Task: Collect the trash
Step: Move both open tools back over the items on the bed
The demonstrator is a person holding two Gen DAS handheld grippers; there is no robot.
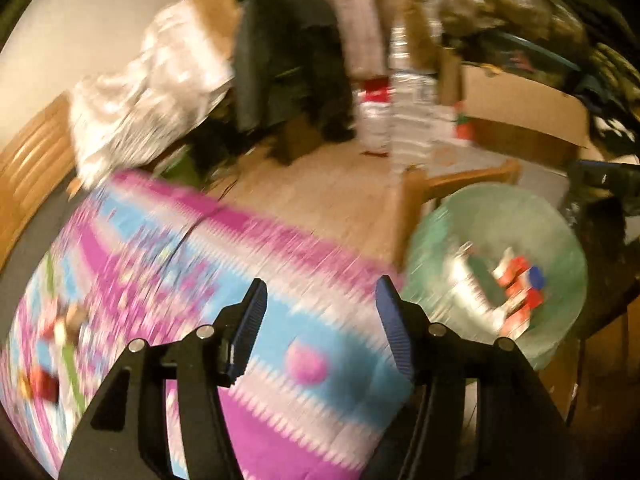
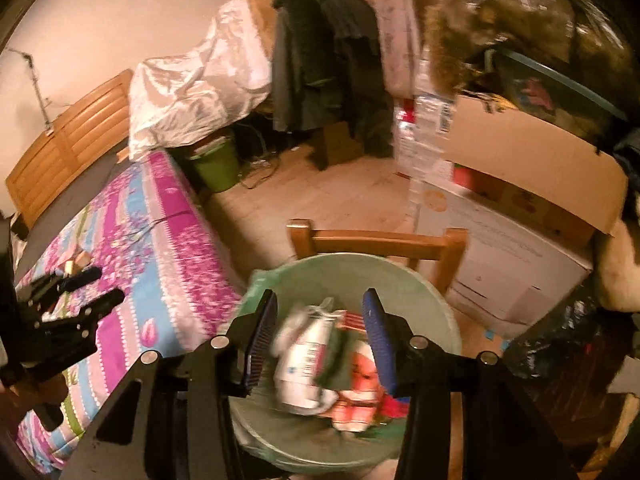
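A pale green trash bin (image 2: 400, 272) lined with a bag stands in front of a wooden chair; in the left wrist view it (image 1: 472, 216) is at the right. Inside lie crumpled white paper (image 2: 304, 364) and red-and-white wrappers (image 2: 356, 396), seen also in the left wrist view (image 1: 520, 292). My right gripper (image 2: 320, 300) is open and empty right above the bin. My left gripper (image 1: 320, 292) is open and empty over the bed; it also shows in the right wrist view (image 2: 96, 284). Small items (image 2: 78, 262) lie on the bed near it.
The bed (image 2: 160, 240) with a pink, blue and white cover fills the left. The wooden chair (image 2: 380, 240) stands behind the bin. A white box (image 2: 500, 256) under cardboard is at the right, a green bin (image 2: 216, 168) and hanging dark coats (image 2: 320, 72) beyond.
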